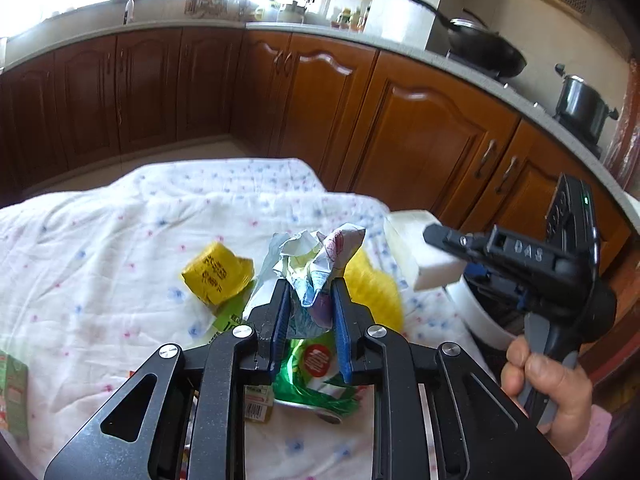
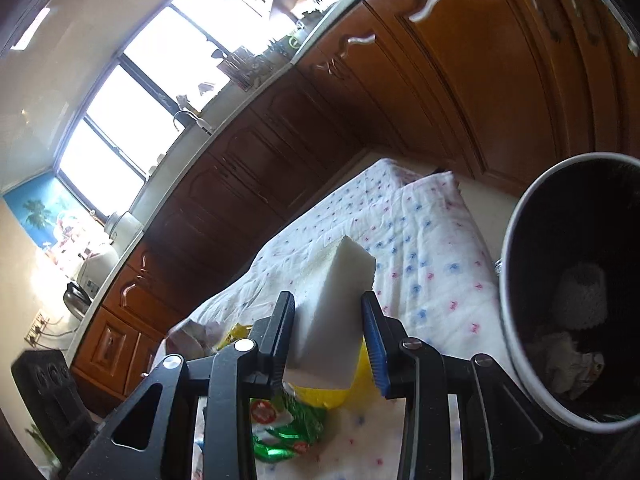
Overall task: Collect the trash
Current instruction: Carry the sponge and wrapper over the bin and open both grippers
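My left gripper [image 1: 309, 288] is shut on a crumpled paper wrapper [image 1: 316, 260] and holds it above the cloth-covered table [image 1: 100, 240]. A yellow crumpled wrapper [image 1: 218, 272], a yellow piece [image 1: 374, 288] and a green foil packet [image 1: 316, 376] lie under and around it. My right gripper [image 2: 328, 312] is shut on a white foam block [image 2: 332, 312], held in the air at the table's right side; it also shows in the left wrist view [image 1: 420, 248]. A black-lined trash bin [image 2: 576, 288] stands to the right with white scraps inside.
Brown kitchen cabinets [image 1: 420, 120] run behind the table. A wok [image 1: 484, 48] and a pot [image 1: 584, 100] stand on the counter. A green carton [image 1: 12, 388] lies at the table's left edge. The green packet [image 2: 284, 428] shows below the right gripper.
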Demonstrator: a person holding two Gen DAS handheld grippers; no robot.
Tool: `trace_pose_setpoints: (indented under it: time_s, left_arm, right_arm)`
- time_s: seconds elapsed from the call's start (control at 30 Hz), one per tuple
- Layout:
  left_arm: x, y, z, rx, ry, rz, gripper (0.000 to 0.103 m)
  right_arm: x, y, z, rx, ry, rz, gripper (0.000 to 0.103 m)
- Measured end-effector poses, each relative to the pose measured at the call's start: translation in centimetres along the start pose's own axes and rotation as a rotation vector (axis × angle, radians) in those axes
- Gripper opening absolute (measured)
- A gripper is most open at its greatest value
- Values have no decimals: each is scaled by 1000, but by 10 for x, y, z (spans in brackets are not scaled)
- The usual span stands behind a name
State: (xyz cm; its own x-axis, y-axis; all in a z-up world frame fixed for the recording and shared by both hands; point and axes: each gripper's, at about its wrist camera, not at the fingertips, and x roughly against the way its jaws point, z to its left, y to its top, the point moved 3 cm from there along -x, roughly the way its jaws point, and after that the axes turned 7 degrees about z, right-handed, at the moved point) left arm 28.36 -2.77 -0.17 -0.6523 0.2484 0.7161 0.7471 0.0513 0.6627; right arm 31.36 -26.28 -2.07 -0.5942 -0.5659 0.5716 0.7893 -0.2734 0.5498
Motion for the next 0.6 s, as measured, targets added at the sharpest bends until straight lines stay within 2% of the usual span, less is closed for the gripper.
trace_pose_setpoints:
  time_s: [0.23,0.6]
  left_arm:
    - [27,-1,-24,-29,-66,-29,19]
    - [12,-24,-89,-122,-157,48,19]
  right_arm:
    - [44,-24,-12,40,-78,-52,35]
    - [106,-49,-50,25,-211,-134,35]
